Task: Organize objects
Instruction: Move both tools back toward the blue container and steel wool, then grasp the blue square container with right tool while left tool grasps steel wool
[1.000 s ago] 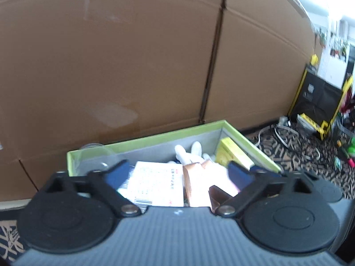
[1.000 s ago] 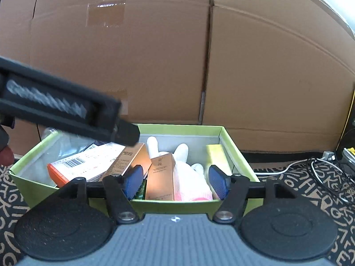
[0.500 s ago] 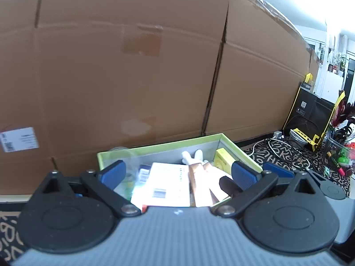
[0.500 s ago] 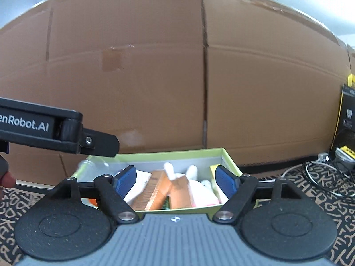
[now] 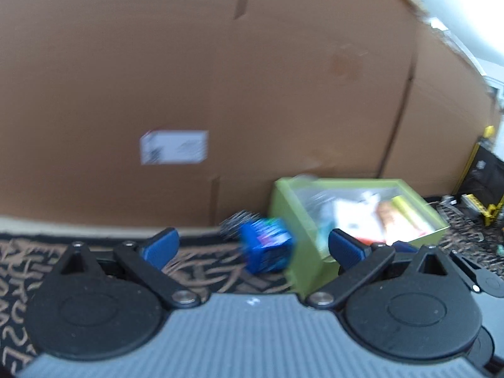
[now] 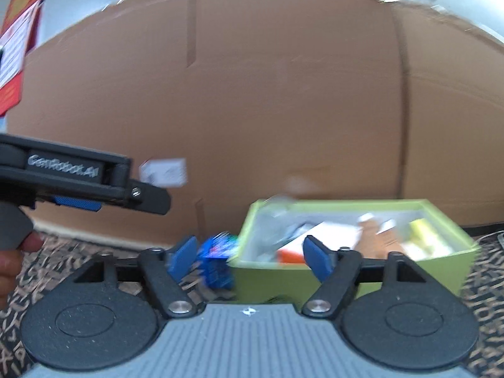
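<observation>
While the green box (image 6: 352, 271) already holds a jumble of cartons and a white soft item, one small blue box (image 5: 266, 249) sits outside it on the patterned rug (image 5: 201, 261), just beside the box's left wall; judged the next item to collect. A dark wiry thing (image 5: 234, 225) lies just behind it, too blurred to identify.

Step in hand, as judged: between items, both tools turned toward the stray on the left. Left hand-held gripper (image 5: 252, 249): released, jaws wide, blue box framed between them but farther off, no contact. Right hand-held gripper (image 6: 249, 260): also released, nothing between the pads; its jaws have just been closing somewhat.

Next move calls for: advance one tool, straddle the blue box across its narrow faces, clench, lift clear of the green wall, set it inside.

Hard to make out: both views motion-blurred; print on the blue box unreadable; box contents smeared. Large cardboard sheets (image 5: 220, 78) block everything behind. Only fingertips of the person's hand (image 6: 19, 252) show at the frame edge.
</observation>
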### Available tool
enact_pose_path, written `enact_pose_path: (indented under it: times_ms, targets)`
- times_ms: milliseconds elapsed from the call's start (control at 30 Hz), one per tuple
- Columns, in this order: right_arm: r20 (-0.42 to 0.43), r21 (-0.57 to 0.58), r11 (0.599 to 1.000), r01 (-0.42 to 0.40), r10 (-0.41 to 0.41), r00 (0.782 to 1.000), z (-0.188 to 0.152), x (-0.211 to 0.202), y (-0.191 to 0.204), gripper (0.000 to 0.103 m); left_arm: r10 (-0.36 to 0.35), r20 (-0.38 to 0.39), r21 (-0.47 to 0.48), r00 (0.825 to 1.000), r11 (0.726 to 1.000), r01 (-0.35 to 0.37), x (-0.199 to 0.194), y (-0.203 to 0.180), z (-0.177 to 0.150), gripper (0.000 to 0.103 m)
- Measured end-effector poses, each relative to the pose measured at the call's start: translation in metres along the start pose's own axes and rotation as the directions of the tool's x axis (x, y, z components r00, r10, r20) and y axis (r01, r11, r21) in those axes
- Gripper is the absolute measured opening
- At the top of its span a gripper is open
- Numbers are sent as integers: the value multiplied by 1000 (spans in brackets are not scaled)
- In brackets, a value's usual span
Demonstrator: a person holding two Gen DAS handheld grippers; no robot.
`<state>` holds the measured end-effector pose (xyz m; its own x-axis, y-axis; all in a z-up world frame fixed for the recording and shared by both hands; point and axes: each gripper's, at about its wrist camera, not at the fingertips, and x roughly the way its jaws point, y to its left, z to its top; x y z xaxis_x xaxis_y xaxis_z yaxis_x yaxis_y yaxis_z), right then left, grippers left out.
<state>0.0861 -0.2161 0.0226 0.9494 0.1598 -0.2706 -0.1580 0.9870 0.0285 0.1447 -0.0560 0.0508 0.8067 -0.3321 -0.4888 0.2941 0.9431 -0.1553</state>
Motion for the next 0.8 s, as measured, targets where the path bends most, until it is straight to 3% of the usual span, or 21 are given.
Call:
enact_pose_path:
  times_ms: [100,267,567,733,800]
  targets:
    - [-61,-13,999,-52,51,997,-7,22,20,54,23,-46,-41,999,999,-25,10,24,-9,103]
    - [-118,-30,999,-43,39,992,-11,62,32,51,24,-69,-48,997,998,-27,21,46,-17,102]
    - [-123,-23,998,58,-60,991,-17,74,26,54,-5,-107,-52,994,999,-1,44,53,-18,100]
    - [-130,52,982,181,-173,976,-18,83,5,54,-6,-107,-49,994,999,1,51,56,-17,101]
    - [-145,75,973,218,-206,968,-16,83,-1,62,-6,-108,-50,994,999,0,55,58,-16,101]
